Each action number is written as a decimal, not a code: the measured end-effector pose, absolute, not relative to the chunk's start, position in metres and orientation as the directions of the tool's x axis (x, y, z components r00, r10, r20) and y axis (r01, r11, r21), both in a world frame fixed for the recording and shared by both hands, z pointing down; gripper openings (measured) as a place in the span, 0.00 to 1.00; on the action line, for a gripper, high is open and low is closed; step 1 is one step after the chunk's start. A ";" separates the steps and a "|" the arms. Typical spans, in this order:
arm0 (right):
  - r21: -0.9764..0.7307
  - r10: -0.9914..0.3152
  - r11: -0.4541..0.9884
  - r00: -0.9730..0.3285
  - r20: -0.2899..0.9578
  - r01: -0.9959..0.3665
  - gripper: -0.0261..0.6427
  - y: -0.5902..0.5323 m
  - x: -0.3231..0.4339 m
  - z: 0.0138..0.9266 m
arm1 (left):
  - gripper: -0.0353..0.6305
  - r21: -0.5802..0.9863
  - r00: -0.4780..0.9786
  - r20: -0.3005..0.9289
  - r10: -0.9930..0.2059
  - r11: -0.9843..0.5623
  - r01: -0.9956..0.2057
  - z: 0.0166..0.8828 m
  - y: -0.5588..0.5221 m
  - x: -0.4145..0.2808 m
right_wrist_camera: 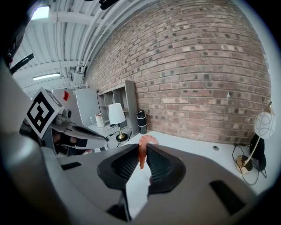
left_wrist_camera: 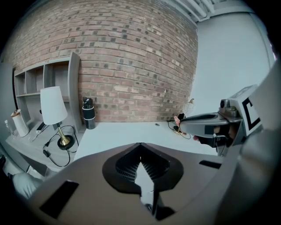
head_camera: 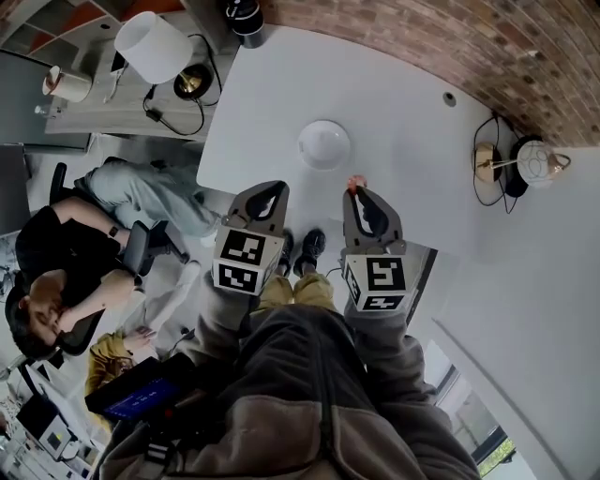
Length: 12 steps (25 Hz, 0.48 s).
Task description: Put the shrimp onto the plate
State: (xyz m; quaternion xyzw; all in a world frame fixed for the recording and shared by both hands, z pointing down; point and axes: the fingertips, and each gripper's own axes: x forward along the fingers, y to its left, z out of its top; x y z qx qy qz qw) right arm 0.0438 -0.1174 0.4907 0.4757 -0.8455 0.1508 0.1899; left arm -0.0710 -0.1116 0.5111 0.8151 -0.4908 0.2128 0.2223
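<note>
A pink shrimp (right_wrist_camera: 143, 147) is pinched between the jaws of my right gripper (right_wrist_camera: 142, 154), its curled body sticking up above the tips. In the head view the shrimp (head_camera: 356, 183) shows at the tip of the right gripper (head_camera: 359, 194), just right of and nearer than the white plate (head_camera: 324, 144) on the white table (head_camera: 403, 131). My left gripper (head_camera: 269, 194) is held left of it with its jaws closed and nothing between them. In the left gripper view the left gripper (left_wrist_camera: 140, 163) points over the table and the right gripper (left_wrist_camera: 199, 125) shows at the right.
A black bottle (head_camera: 245, 17) stands at the table's far edge. A white lamp (head_camera: 155, 45) sits on a low shelf to the left. A round lamp (head_camera: 532, 161) and cables lie on the floor at the right. A seated person (head_camera: 66, 262) is at the left.
</note>
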 end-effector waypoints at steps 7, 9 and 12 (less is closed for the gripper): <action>-0.108 -0.699 0.503 -0.478 0.532 -0.857 0.12 -0.124 0.042 0.538 | 0.06 0.172 0.412 0.621 -0.667 -0.397 -0.902 0.546 -0.102 -0.076; -0.113 -0.686 0.507 -0.480 0.546 -0.854 0.12 -0.126 0.040 0.549 | 0.06 0.176 0.412 0.634 -0.654 -0.396 -0.901 0.554 -0.098 -0.077; -0.123 -0.668 0.512 -0.485 0.565 -0.850 0.12 -0.130 0.036 0.565 | 0.06 0.190 0.413 0.652 -0.635 -0.391 -0.901 0.567 -0.093 -0.078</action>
